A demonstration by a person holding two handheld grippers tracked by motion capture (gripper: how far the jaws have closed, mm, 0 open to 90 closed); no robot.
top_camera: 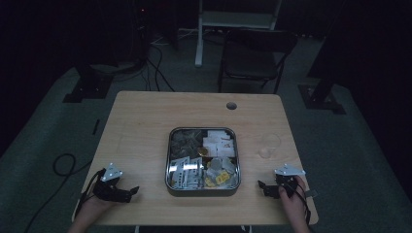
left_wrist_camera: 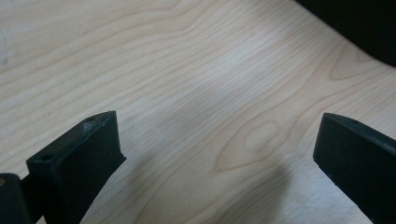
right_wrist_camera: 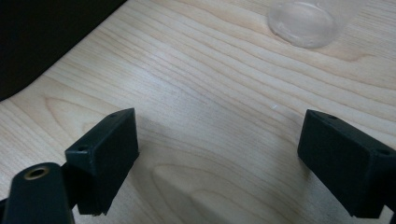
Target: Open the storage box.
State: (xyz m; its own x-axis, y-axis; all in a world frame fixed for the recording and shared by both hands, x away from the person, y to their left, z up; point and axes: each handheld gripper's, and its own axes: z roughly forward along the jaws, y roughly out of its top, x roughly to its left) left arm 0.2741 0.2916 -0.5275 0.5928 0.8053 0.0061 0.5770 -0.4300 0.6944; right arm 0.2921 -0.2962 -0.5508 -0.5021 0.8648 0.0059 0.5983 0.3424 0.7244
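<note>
A square metal tray (top_camera: 168,160) sits at the middle of the wooden table (top_camera: 145,121), holding several small packets (top_camera: 204,155) in white, brown and yellow. To its right stands a clear plastic cup (top_camera: 268,144), which the right gripper view catches at its top edge as a clear cup (right_wrist_camera: 302,23). My left gripper (top_camera: 130,192) rests at the table's front left, open, with bare wood between its fingertips (left_wrist_camera: 217,123). At the front right lies my right gripper (top_camera: 263,188), also open over bare wood (right_wrist_camera: 218,119).
A round cable hole (top_camera: 231,105) is near the table's far edge. Behind the table stand a dark chair (top_camera: 255,58) and a white frame (top_camera: 199,34). Cables (top_camera: 63,162) trail over the dim floor at the left.
</note>
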